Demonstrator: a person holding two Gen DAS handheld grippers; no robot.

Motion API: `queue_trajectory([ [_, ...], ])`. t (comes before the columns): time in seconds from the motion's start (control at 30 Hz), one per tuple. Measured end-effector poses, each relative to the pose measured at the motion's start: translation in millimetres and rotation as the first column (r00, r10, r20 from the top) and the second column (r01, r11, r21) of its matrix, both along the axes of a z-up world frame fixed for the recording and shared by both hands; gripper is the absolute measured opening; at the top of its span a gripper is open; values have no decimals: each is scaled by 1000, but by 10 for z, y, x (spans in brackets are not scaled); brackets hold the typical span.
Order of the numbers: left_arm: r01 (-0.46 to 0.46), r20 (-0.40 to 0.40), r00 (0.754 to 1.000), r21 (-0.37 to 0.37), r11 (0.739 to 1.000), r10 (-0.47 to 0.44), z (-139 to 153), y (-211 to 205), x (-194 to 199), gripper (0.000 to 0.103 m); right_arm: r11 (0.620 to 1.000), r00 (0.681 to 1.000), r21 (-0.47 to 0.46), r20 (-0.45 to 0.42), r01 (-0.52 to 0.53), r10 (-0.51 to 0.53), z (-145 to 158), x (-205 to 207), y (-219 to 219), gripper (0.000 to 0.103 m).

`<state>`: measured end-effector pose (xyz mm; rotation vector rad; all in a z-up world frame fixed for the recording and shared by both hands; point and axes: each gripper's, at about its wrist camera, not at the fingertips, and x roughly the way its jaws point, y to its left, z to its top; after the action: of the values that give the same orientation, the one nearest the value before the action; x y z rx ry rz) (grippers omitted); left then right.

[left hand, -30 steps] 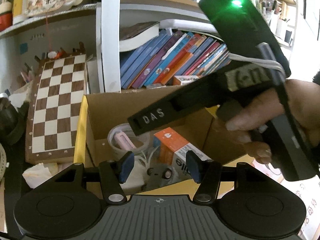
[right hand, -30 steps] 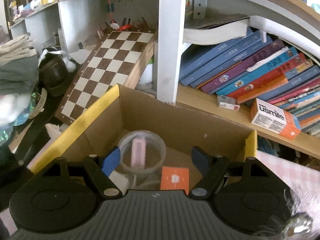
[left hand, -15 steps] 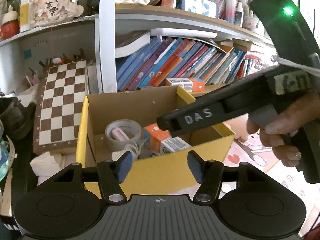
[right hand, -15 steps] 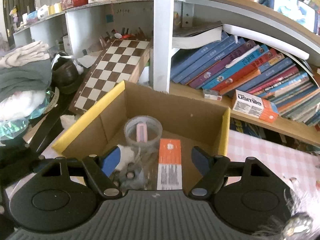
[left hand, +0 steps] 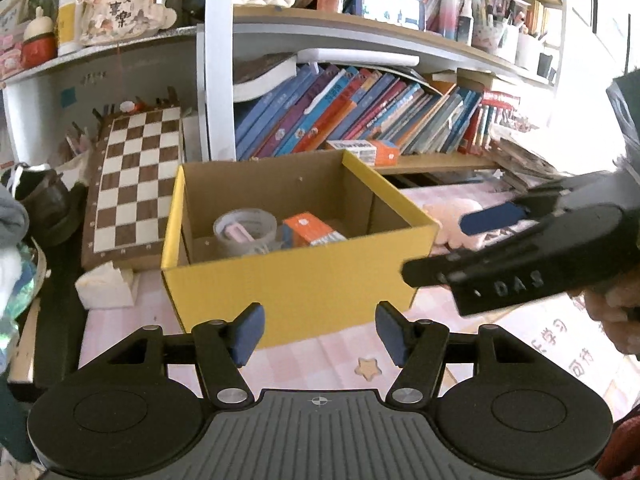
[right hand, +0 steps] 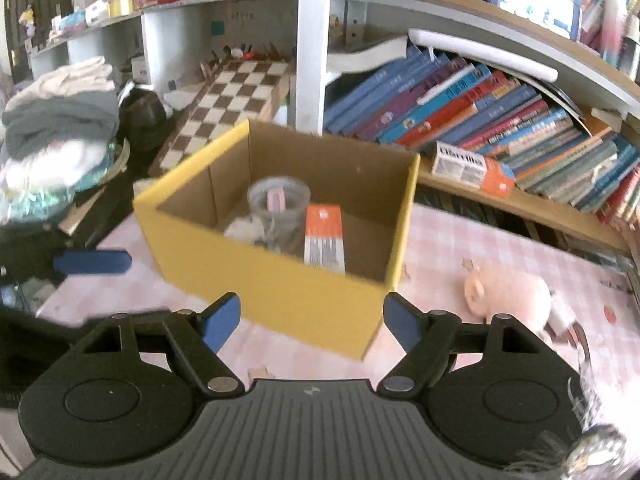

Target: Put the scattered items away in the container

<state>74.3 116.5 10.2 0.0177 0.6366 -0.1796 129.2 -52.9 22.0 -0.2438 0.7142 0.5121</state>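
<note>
A yellow cardboard box (left hand: 296,280) (right hand: 280,292) stands on the pink checked tablecloth. Inside it lie a roll of clear tape (left hand: 245,227) (right hand: 279,204) and an orange and white carton (left hand: 310,229) (right hand: 325,236). A pink plush pig (right hand: 508,294) lies on the cloth to the right of the box. My left gripper (left hand: 318,334) is open and empty, just in front of the box's near wall. My right gripper (right hand: 312,322) is open and empty too, at the box's near corner. The right gripper also shows at the right edge of the left wrist view, held in a hand (left hand: 612,320).
A chessboard (left hand: 132,176) leans behind the box at the left. A crumpled tissue (left hand: 106,286) lies at the box's left. Shelves of books (right hand: 480,120) run behind, with a second orange carton (right hand: 472,168) on the shelf. Folded clothes (right hand: 56,120) pile up at far left.
Both grippers have drawn back from over the box, so its outer yellow walls now show. The right gripper has swung off to the right in the left wrist view.
</note>
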Motion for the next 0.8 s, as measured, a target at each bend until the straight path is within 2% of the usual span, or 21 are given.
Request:
queue_trajectory([
  [0.17, -2, -14, 1000, -6, 1000, 2, -41, -44, -89, 64, 999, 999, -11, -22, 39, -39, -130, -181, -141, 78],
  [0.23, -3, -18, 1000, -5, 1000, 3, -55, -69, -119, 68, 998, 998, -12, -28, 58, -58, -173, -235, -191, 78],
  [0.5, -10, -45, 999, -18, 1000, 9, -124, -137, -176, 74, 991, 989, 3, -55, 134, -134, -269, -401, -333, 81],
  [0.8, -14, -50, 999, -22, 1000, 13, -154, -209, -211, 82, 991, 990, -38, -56, 131, -133, -309, -478, -325, 85],
])
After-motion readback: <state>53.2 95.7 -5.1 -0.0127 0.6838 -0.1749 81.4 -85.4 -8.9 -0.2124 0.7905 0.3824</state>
